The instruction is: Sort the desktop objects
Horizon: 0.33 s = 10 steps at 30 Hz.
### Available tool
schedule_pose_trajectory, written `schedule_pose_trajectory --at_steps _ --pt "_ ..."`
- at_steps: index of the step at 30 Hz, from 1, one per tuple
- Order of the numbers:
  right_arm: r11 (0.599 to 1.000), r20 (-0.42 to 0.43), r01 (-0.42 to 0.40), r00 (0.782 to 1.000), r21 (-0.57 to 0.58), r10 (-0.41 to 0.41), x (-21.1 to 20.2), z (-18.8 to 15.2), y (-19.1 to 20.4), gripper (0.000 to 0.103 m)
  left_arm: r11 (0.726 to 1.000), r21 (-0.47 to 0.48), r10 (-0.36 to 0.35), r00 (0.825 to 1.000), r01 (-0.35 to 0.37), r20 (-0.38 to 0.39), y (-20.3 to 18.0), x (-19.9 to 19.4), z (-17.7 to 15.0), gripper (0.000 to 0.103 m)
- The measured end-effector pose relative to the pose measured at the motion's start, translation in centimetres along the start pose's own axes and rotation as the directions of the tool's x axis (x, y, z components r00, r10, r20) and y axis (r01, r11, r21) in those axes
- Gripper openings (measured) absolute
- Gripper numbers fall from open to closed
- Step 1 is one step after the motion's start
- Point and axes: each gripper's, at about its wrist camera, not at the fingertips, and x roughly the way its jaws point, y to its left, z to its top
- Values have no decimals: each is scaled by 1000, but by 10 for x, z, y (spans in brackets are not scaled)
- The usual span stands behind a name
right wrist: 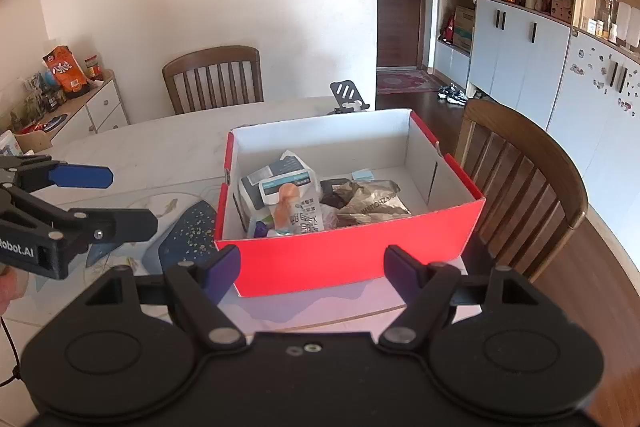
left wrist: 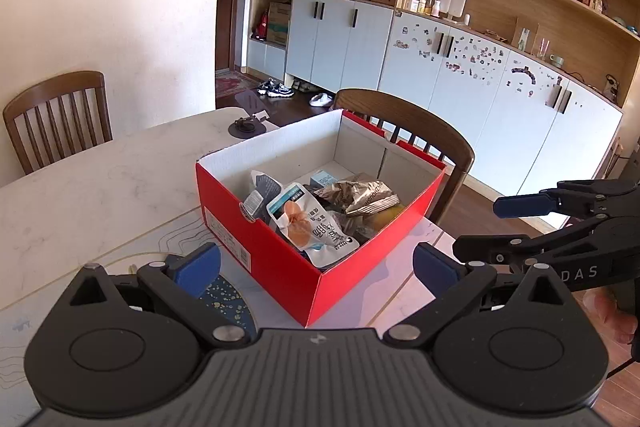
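Note:
A red cardboard box (left wrist: 260, 247) (right wrist: 348, 255) with a white inside stands open on the table. In it lie a white snack pouch (left wrist: 304, 223) (right wrist: 296, 203), a crumpled foil packet (left wrist: 360, 199) (right wrist: 372, 203), a grey-and-white packet (left wrist: 260, 195) and a small light-blue carton (left wrist: 322, 179). My left gripper (left wrist: 316, 267) is open just short of the box's near corner and holds nothing. My right gripper (right wrist: 314, 267) is open before the box's long red wall, also with nothing in it. Each gripper shows in the other's view, the right gripper (left wrist: 496, 227) and the left gripper (right wrist: 108, 199), both with jaws apart.
The box rests on a white marble table (left wrist: 100, 179) with a patterned mat (right wrist: 188, 235) under its near side. A black phone stand (right wrist: 348, 95) sits behind the box. Wooden chairs (left wrist: 60, 115) (right wrist: 520, 167) stand at the far and right edges. Cabinets line the right wall.

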Motion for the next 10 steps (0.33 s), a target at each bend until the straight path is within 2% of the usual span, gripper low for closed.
schedule_pose_trajectory --at_steps 10 --pt "1000 -14 17 1000 9 -16 2 -2 -1 78 1000 -7 -16 1000 16 -12 3 3 0 103"
